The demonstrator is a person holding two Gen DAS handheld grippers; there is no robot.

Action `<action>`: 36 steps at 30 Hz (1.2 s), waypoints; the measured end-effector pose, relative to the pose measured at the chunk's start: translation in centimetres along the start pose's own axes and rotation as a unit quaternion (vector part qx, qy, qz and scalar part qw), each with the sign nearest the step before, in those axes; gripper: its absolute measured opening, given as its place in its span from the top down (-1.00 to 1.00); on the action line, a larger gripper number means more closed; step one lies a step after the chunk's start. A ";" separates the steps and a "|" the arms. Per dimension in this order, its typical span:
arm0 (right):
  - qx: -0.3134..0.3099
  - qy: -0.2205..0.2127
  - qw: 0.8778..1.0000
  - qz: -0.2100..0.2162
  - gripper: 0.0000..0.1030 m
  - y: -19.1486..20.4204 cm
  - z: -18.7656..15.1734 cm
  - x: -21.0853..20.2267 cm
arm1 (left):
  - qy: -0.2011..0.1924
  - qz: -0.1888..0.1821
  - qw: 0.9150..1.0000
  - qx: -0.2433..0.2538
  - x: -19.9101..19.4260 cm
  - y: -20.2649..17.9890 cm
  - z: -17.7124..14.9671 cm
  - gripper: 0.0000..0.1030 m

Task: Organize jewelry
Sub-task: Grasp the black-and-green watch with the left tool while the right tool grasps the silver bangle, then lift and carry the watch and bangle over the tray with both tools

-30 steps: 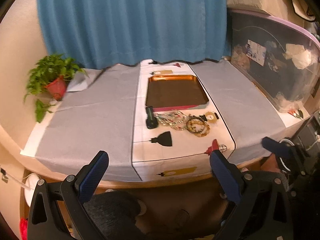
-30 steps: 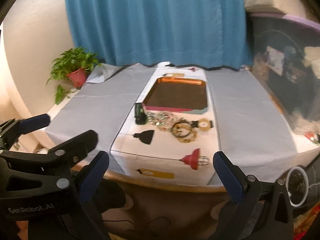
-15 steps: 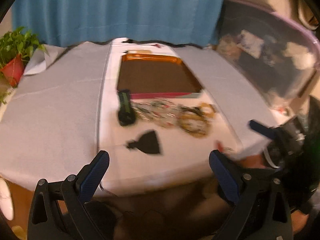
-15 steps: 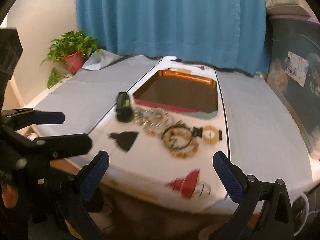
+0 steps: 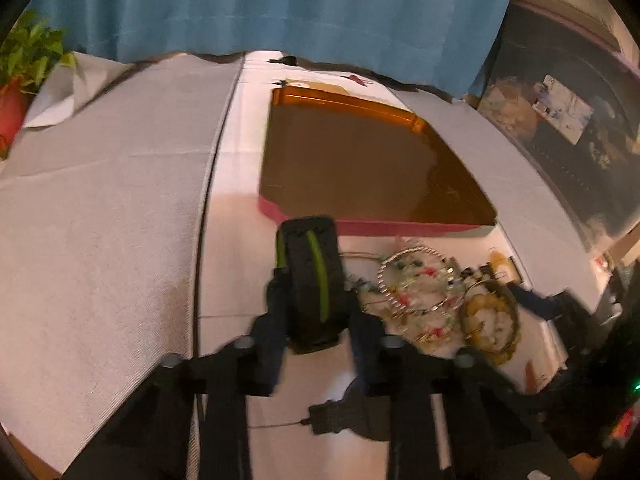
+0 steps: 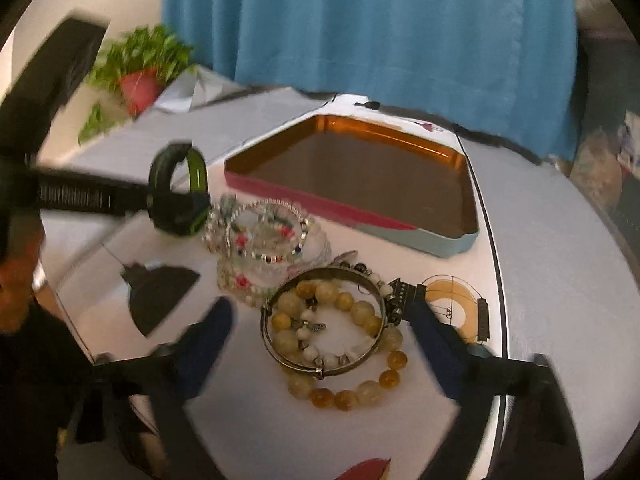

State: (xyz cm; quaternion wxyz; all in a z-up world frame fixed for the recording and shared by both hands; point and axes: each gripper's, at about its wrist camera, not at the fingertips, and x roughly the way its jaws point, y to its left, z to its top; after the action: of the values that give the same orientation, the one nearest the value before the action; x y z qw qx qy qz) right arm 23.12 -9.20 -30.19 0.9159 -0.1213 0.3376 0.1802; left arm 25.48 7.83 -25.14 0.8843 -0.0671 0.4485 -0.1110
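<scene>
Tray: one flat tray (image 6: 404, 184) sits on the white cloth (image 5: 236, 248) at the far side of the jewelry. It has an orange rim at the back, a pink front wall and a light blue corner. Nothing is in it – only its bare brown floor shows.

Jewelry: it all lies in a row on the white cloth, just in front of the tray and outside it.

Black and green band: one thick black band with green stripes (image 5: 314, 276) stands on its edge at the left end of the row.

Sparkly pile: a heap of clear and colored bead bracelets (image 6: 266, 240) lies in the middle, just beside the black band. They are tangled, so I cannot count them.

Yellow beads: one string of big yellow beads (image 6: 340, 344) lies at the right end, with one metal bangle (image 6: 280, 346) on top of it. Small white beads sit inside the ring.

Left gripper: the left gripper (image 5: 316, 304) has the black band between its jaws. The jaws are closing and sit tight against both sides of it.

Right gripper: the right gripper (image 6: 320, 336) hangs over the yellow beads. Its jaws are wide apart but closing – the beads and bangle lie between them, and the pads do not touch them.

Plant: one green plant in a red pot (image 6: 138, 70) stands at the far left.

Writing: none that I can read.
</scene>
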 end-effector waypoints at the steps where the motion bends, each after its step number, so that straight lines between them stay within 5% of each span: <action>1: -0.002 0.004 1.000 -0.003 -0.56 0.1 -0.1 0.2 | -0.001 -0.006 1.000 -0.005 -0.1 0.1 0.1 0.61; 3: 0.009 0.003 1.000 0.001 -0.55 -0.3 -0.1 0.5 | -0.003 -0.015 1.000 -0.006 -0.3 0.1 0.2 0.61; 6: 0.013 0.001 1.000 -0.001 -0.21 -0.7 0.1 0.3 | -0.014 -0.021 1.000 0.001 -1.3 0.2 0.0 0.61; 17: 0.072 -0.031 0.997 0.005 -0.22 -2.1 -1.8 -4.6 | 0.006 -0.030 1.000 -0.003 -3.3 0.9 -4.2 0.61; 23: 0.085 0.005 0.996 0.010 -0.23 -3.0 -3.1 -3.7 | -0.001 -0.038 0.999 -0.020 -3.2 1.2 -4.1 0.61; 36: 0.117 -0.006 0.993 0.016 -0.21 -4.4 -3.1 -4.8 | -0.001 -0.049 0.996 -0.070 -3.3 -0.6 -3.4 0.63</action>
State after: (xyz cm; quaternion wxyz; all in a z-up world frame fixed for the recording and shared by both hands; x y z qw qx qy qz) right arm 19.79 -15.42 -28.85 0.9226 -0.0072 0.3530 0.1553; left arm 20.76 8.07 -24.47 0.8713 -0.1502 0.4509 -0.1223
